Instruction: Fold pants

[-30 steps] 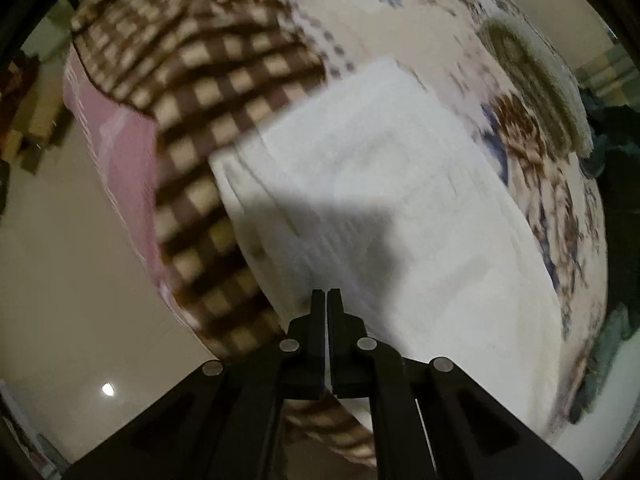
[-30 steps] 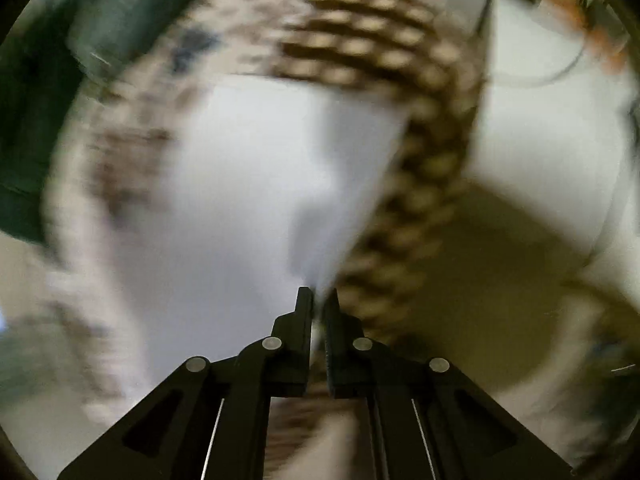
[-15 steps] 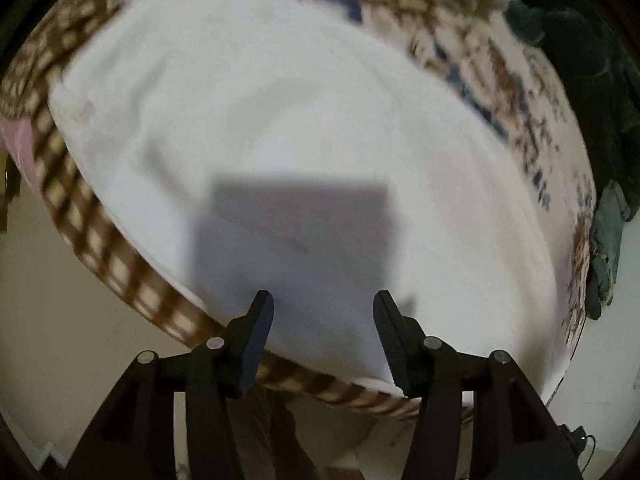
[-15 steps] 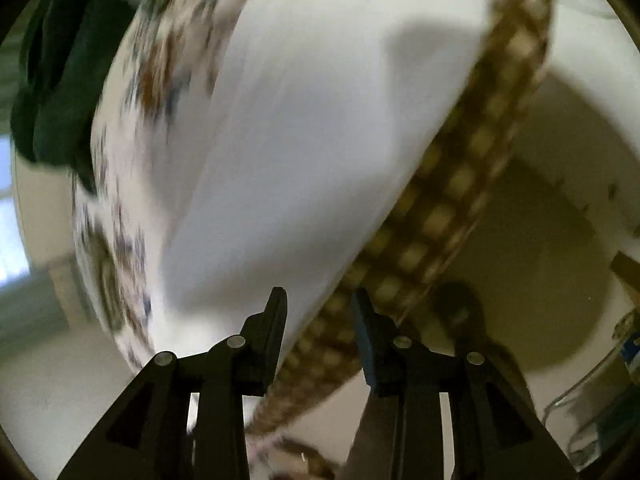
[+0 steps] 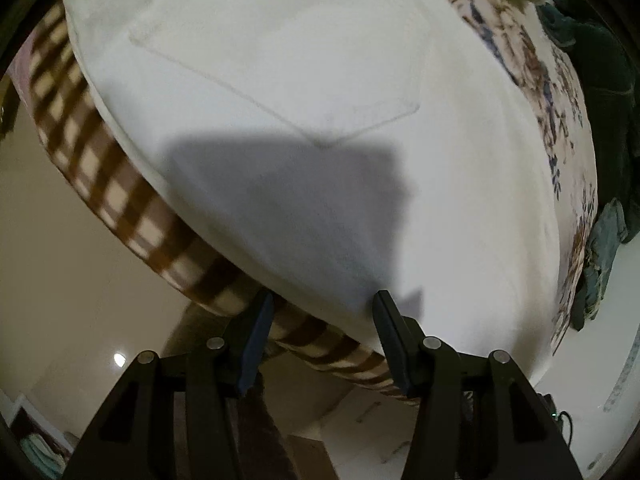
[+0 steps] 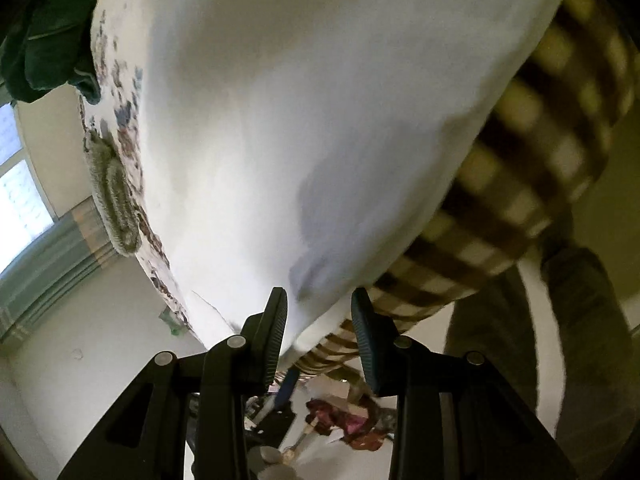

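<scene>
On the bed's near edge, seen from the left wrist, the white pants (image 5: 304,92) lie flat and smooth as a broad panel, a stitched pocket outline showing on the upper face, their lower border running just inside the brown checked blanket (image 5: 100,168) that hangs over the bed's side. The left gripper (image 5: 322,316) hovers over that border with its jaws about half open and nothing pinched; the cloth edge sits just ahead of the tips, not pressed by either pad. Further right, the floral bedspread (image 5: 552,92) carries a heap of dark green clothes (image 5: 600,64) toward the bed's far corner.

From the right wrist, the same pants (image 6: 320,100) taper down toward the right gripper (image 6: 320,316), whose jaws stand a little apart and are closing. A corner of the white cloth reaches between the tips, but the pads do not yet press on it.

My reading is that at least one fold is already laid (the panel looks doubled and tidy, though its layers cannot be counted). Both grippers are empty at the near edge, so a further fold seems to be left, starting with a fresh pinch at each near corner.
</scene>
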Tool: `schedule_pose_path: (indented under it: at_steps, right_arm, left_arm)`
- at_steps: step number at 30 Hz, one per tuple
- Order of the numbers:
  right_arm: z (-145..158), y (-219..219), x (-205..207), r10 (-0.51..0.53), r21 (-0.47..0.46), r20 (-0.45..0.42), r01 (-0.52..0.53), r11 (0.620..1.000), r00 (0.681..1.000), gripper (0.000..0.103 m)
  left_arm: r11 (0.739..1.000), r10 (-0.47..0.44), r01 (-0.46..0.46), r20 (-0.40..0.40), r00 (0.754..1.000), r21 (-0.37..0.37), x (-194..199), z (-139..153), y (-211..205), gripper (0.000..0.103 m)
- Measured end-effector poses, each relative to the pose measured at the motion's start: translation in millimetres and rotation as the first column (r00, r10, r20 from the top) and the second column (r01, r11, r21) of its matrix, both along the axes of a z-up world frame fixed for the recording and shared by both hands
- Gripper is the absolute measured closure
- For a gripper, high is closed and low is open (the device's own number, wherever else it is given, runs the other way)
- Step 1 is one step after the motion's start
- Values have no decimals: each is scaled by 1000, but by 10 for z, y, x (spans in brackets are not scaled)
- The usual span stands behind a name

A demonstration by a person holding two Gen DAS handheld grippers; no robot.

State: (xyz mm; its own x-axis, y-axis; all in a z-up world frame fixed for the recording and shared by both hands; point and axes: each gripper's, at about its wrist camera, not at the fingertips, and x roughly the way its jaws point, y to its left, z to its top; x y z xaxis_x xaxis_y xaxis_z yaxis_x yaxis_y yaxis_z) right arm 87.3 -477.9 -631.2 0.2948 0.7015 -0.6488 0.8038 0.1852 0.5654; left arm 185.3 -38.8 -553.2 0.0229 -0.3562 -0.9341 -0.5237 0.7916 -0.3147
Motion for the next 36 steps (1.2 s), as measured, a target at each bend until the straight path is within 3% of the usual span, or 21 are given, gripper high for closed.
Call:
schedule_pose_path:
  at_steps: [1, 2, 5, 6, 7, 12, 15, 18, 19, 20, 23, 24, 25, 29, 30, 34, 36]
  right_arm:
    - [-1, 44, 5, -11, -10, 3, 11, 1000, 1000, 88]
    - [18, 87, 42, -10, -33, 4, 10, 999, 1000, 90]
    - [160, 142, 137, 3, -94, 6, -2, 996, 1000, 94]
    - [240, 170, 142, 15, -108, 17, -13, 994, 1000, 95]
    - [288, 193, 162, 24, -111, 24, -21, 994, 999, 95]
    - [459, 265, 163, 129, -171, 9, -126, 977, 992, 95]
    - [196, 183, 138, 157, -122, -21, -158, 980, 987, 85]
    - [170, -136, 21, 98, -106, -4, -98, 990, 995, 61]
    - [218, -319, -60, 71, -119, 14, -69, 991, 997, 51]
    - [287, -551, -167, 33, -147, 37, -27, 989, 999, 47]
    - [446, -1266, -451, -40, -314, 21, 44, 948, 999, 46]
    - [476, -1523, -554, -72, -367, 15, 72, 927, 997, 46]
    - [496, -1800, -660, -106, -426, -7, 93, 900, 994, 46]
    - [558, -2695, -1005, -280, -551, -3, 232, 802, 960, 46]
    - [610, -2937, -1072, -320, -573, 31, 279, 771, 947, 46]
    - [808, -3392, -857, -307, -639, 103, 299, 709, 946, 46]
    - [816, -3510, -591, -259, -669, 55, 228, 707, 964, 46]
  left_arm:
    - [1000, 9, -9, 1, 1000, -8, -8, -16, -2, 54]
    - [1000, 19, -19, 5, 1000, -9, -2, -36, -8, 55]
    - [999, 48, -47, 38, 998, -23, 3, -42, 31, 77]
    - [999, 44, -43, 52, 998, -14, 4, -18, 62, 89]
    - [999, 43, -42, 63, 997, -15, -2, 5, 89, 93]
    - [999, -18, 21, 84, 996, -36, 2, 129, 200, 94]
    - [998, -55, 57, 58, 997, -36, 31, 142, 194, 90]
    - [993, -118, 118, 40, 992, 7, 67, 237, 73, 89]
    - [987, -157, 155, 57, 986, 37, 77, 339, 0, 85]
    - [981, -184, 180, 64, 981, 65, 105, 407, -66, 81]
    - [948, -294, 275, 109, 949, 162, 191, 589, -373, 47]
    - [935, -329, 304, 122, 937, 185, 229, 605, -486, 29]
    - [921, -360, 330, 134, 923, 207, 277, 610, -614, 23]
    - [879, -461, 420, 171, 871, 226, 516, 520, -1062, 23]
    - [867, -484, 443, 177, 857, 230, 583, 494, -1181, 23]
    - [796, -598, 541, 206, 775, 272, 814, 418, -1739, 23]
    - [759, -644, 580, 211, 735, 294, 912, 385, -1983, 23]
